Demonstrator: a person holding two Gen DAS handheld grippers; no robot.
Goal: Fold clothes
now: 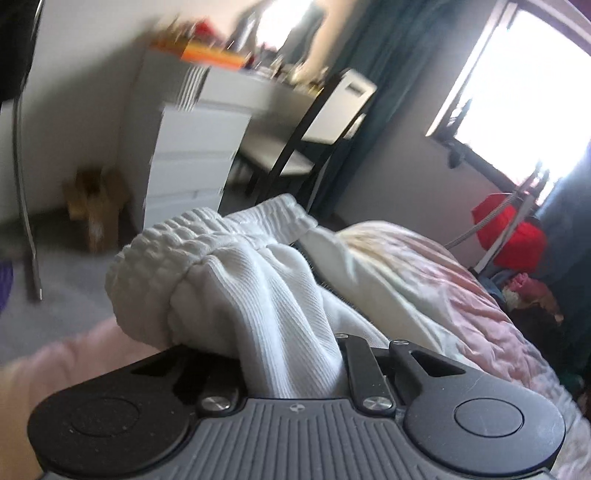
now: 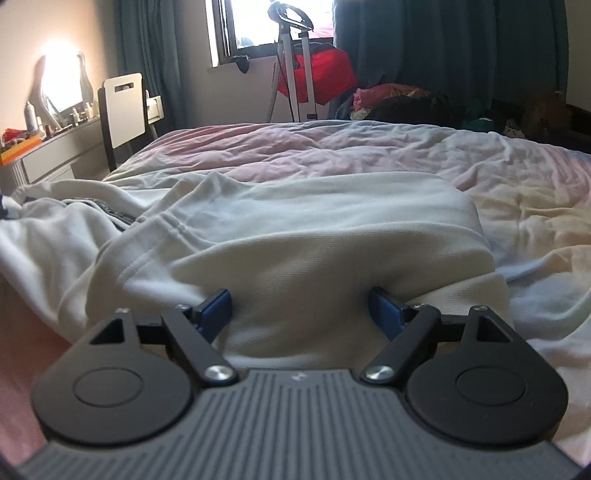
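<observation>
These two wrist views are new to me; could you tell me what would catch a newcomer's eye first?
In the left wrist view, the white garment bunches up from the closed left gripper, its ribbed waistband on top. In the right view, the right gripper stands open astride a fold of it on the pink bedspread.

Rumpled pink duvet (image 2: 332, 147) across the bed. Beyond its far edge, red bag (image 2: 321, 74) under the window (image 2: 258, 22), teal curtains (image 2: 443, 44) alongside. Left of the bed, white-backed chair (image 2: 123, 105), cluttered dressing table (image 2: 55, 147), white drawer unit (image 1: 192, 162).
</observation>
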